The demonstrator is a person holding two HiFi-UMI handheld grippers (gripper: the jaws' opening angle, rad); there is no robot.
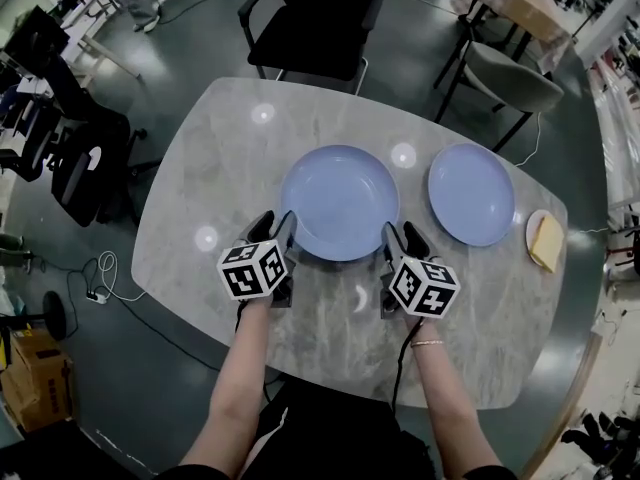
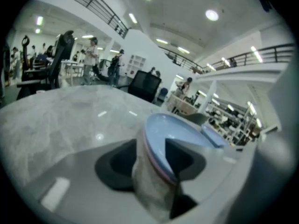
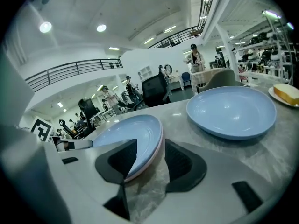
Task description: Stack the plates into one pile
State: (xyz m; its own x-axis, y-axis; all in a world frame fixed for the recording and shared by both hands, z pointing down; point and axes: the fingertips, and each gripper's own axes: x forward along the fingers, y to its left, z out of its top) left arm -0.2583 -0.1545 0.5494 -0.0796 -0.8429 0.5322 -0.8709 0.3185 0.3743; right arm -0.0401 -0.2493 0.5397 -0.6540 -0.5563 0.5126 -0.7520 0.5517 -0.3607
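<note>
a pile of two plates (image 1: pixel 340 201) lies at the middle of the table (image 1: pixel 230 138), toward its near edge. a single plate (image 1: pixel 470 194) lies to its right, apart from it, and a small dish (image 1: pixel 535 230) with a block (image 1: pixel 547 242) on it sits further right by the table's edge. the left gripper (image 1: pixel 276 226) stands at the pile's near left rim and the right gripper (image 1: pixel 403 238) at its near right rim, each with the rim between its parted jaws. two chairs (image 1: pixel 315 18) (image 1: pixel 510 78) stand behind the table.
</note>
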